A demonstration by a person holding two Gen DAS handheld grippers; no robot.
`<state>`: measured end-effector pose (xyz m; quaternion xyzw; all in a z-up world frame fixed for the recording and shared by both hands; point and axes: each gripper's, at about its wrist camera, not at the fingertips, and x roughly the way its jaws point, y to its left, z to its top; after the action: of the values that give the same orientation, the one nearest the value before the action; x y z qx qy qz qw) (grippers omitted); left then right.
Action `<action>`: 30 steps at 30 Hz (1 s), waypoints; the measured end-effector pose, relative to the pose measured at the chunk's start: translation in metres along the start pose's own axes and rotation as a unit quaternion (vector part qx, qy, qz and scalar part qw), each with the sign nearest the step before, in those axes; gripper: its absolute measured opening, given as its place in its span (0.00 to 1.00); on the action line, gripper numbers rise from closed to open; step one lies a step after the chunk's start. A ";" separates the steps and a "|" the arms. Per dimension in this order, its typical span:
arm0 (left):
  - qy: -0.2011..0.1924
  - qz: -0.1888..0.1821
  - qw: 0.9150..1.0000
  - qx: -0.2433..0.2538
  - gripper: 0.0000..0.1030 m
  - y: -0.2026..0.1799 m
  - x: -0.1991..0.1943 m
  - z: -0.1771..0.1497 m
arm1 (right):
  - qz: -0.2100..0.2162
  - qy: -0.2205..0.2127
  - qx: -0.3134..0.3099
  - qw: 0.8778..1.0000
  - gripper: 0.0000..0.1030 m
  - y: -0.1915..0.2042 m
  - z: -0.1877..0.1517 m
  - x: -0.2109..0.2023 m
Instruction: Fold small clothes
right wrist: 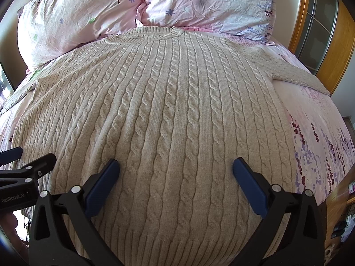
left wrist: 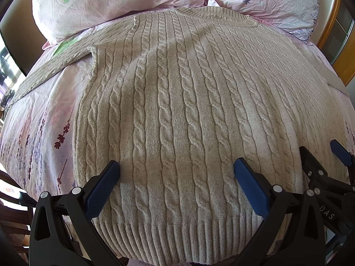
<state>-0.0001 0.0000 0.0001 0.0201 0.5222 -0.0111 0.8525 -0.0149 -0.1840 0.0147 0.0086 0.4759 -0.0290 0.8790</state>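
- The bed sheet (left wrist: 44, 119) is thin pink cotton printed with purple flower stems, and the sweater lies on it.
- Two pillows (right wrist: 73, 22), wrinkled and puffy, lie just beyond the sweater's collar.
- The sweater (left wrist: 177, 110) is a beige cable knit spread flat, with a ribbed hem and sleeves stretched sideways.
- The left gripper (left wrist: 176, 166) hangs over the sweater's hem, jaws spread wide, holding nothing.
- The right gripper (right wrist: 176, 166) hangs over the sweater beside it, jaws equally spread, with blue textured pads (right wrist: 102, 188).
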 end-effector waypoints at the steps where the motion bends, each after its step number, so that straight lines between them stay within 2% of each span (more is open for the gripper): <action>1: 0.000 0.000 1.000 0.000 0.99 0.000 0.000 0.000 | 0.000 0.000 0.000 1.000 0.98 0.000 0.000 0.000; 27: -0.004 0.000 1.000 0.001 0.99 0.000 0.000 0.000 | 0.000 -0.001 0.000 1.000 0.98 0.001 -0.001 -0.001; 30: -0.013 -0.002 1.000 0.005 0.99 -0.001 -0.001 -0.004 | 0.011 -0.016 -0.014 1.000 0.98 0.001 -0.002 -0.001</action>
<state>-0.0042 -0.0008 -0.0004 0.0231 0.5114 -0.0152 0.8589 -0.0171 -0.1829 0.0148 0.0009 0.4617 -0.0128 0.8869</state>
